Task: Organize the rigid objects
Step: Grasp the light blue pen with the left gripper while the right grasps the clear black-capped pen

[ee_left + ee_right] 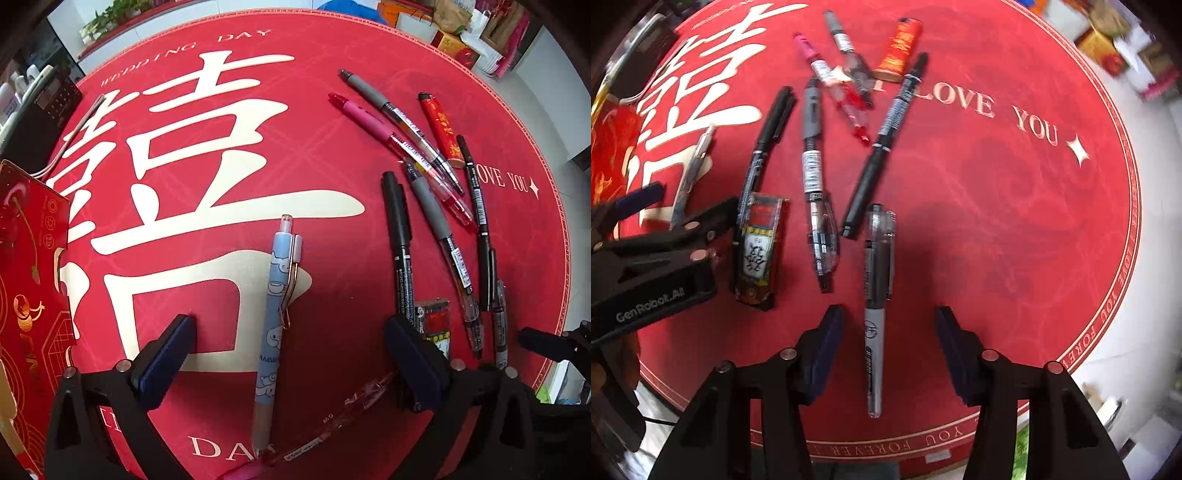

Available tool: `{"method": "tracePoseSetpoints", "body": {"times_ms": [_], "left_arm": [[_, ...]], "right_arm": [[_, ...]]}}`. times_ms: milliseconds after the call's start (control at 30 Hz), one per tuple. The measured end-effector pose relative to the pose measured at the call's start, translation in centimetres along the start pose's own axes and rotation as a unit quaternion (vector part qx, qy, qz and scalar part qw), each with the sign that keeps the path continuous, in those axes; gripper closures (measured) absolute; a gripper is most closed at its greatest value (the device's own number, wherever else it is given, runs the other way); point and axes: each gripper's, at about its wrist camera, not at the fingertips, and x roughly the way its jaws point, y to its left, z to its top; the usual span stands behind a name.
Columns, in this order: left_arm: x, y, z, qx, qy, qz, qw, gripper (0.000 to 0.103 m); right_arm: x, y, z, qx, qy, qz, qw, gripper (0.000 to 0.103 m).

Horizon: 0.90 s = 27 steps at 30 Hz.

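plainly, two pens were lined up for picking at once. low in the middle of the right wrist view a clear-capped pen [877, 306] lay on the red mat [997, 221] with its length running up the frame, and the right gripper [888, 347] hung over it with one pad on each side. its fingers [827, 343] were partly spread and stood clear of the barrel, so nothing was pinched; that straddle looked chosen so a squeeze would meet the pen across its narrow width.

in the left wrist view a blue rabbit pen [273, 332] lay the same way in the lower centre, between the widely spread fingers [168, 354] of the left gripper [291, 354], untouched by either. a pale pink pen [332, 424] crossed beneath it at the bottom of that frame, likely to be nudged if the jaws came in low.

further out, in the upper centre of the right wrist view, the unsorted heap lay fanned: black markers [772, 125], a grey-grip pen [812, 147], a pink pen [816, 62] and a red lighter [899, 48], some overlapping. a second, darker lighter [759, 251] sat at middle left, just beside the left gripper's body. a red printed box [26, 295] stood at the left edge of the left wrist view, possibly where the things belonged, though i could not tell.
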Motion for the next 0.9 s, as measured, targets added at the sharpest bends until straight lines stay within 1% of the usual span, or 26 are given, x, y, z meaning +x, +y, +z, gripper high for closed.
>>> {"method": "tracePoseSetpoints", "body": {"times_ms": [33,67,167,200,233,267,300,333,367,400,433,467,500,533,567,600,633,700,833,900], "left_arm": [[0.0,-1.3,-1.4,0.001,-0.005,0.0,1.0,0.0],[-0.9,-2.3,-2.6,0.003,-0.008,0.0,1.0,0.0],[-1.9,-1.6,-3.2,0.01,-0.008,-0.002,0.9999,0.0],[-3.0,-0.9,-3.9,0.016,-0.008,-0.003,0.9998,0.0],[-3.0,-1.0,-3.9,0.029,-0.006,-0.008,0.9995,0.001],[-3.8,-2.1,-4.4,0.039,-0.004,-0.01,0.9992,0.001],[-4.1,-2.8,-4.4,0.053,0.002,-0.013,0.9985,0.001],[-4.4,-3.2,-4.3,0.062,0.005,-0.014,0.9979,0.003],[-4.6,-3.3,-4.3,0.071,0.008,-0.016,0.9973,0.005],[-4.9,-3.6,-4.2,0.079,0.01,-0.017,0.9966,0.009],[-5.4,-4.3,-4.2,0.087,0.011,-0.019,0.996,0.017],[-6.2,-5.3,-4.0,0.094,0.012,-0.02,0.9953,0.021],[-7.3,-6.7,-3.8,0.102,0.013,-0.02,0.9945,0.032],[-7.6,-7.0,-3.8,0.11,0.015,-0.021,0.9936,0.047],[-8.0,-7.2,-3.7,0.118,0.02,-0.024,0.9926,0.058],[-8.5,-7.4,-3.4,0.121,0.027,-0.025,0.992,0.088],[-9.4,-6.6,-3.1,0.117,0.042,-0.037,0.9916,0.089],[-9.9,-6.5,-2.8,0.096,0.059,-0.051,0.9923,0.089],[-11.9,-5.3,-2.8,0.063,0.051,-0.058,0.995,0.089],[-13.2,-5.1,-2.9,0.062,0.048,-0.057,0.9953,0.089]], "right_arm": [[0.0,0.1,0.0,0.003,0.001,0.001,1.0,0.049],[0.0,0.3,0.1,0.002,0.002,0.0,1.0,0.049],[-0.1,0.8,0.2,0.0,0.005,0.0,1.0,0.049],[-0.1,0.8,0.2,0.001,0.007,0.0,1.0,0.049],[-0.1,1.0,0.3,0.001,0.011,0.0,1.0,0.052],[-0.1,0.3,0.6,-0.001,0.015,0.001,1.0,0.061],[-0.2,0.6,0.6,-0.006,0.02,0.001,1.0,0.068],[-0.1,0.9,0.5,-0.013,0.024,0.001,1.0,0.088],[0.0,1.2,0.7,-0.02,0.031,0.002,0.999,0.092],[0.0,1.4,0.7,-0.019,0.035,0.008,0.999,0.092],[0.0,1.4,0.6,-0.016,0.039,0.017,0.999,0.092],[-0.2,1.2,0.5,-0.008,0.042,0.025,0.999,0.092],[-0.5,1.0,0.4,-0.001,0.04,0.032,0.999,0.092],[-0.9,0.6,0.1,0.005,0.037,0.037,0.999,0.092],[-1.3,0.3,-0.1,0.013,0.033,0.043,0.998,0.092],[-1.7,0.1,-0.2,0.019,0.032,0.046,0.998,0.092],[-2.0,-0.1,-0.4,0.026,0.031,0.051,0.998,0.092],[-2.9,-0.8,-0.7,0.042,0.026,0.06,0.997,0.092],[-4.1,-3.0,-0.7,0.072,0.022,0.085,0.994,0.092],[-4.7,-3.4,-0.8,0.084,0.02,0.097,0.992,0.092]]}}
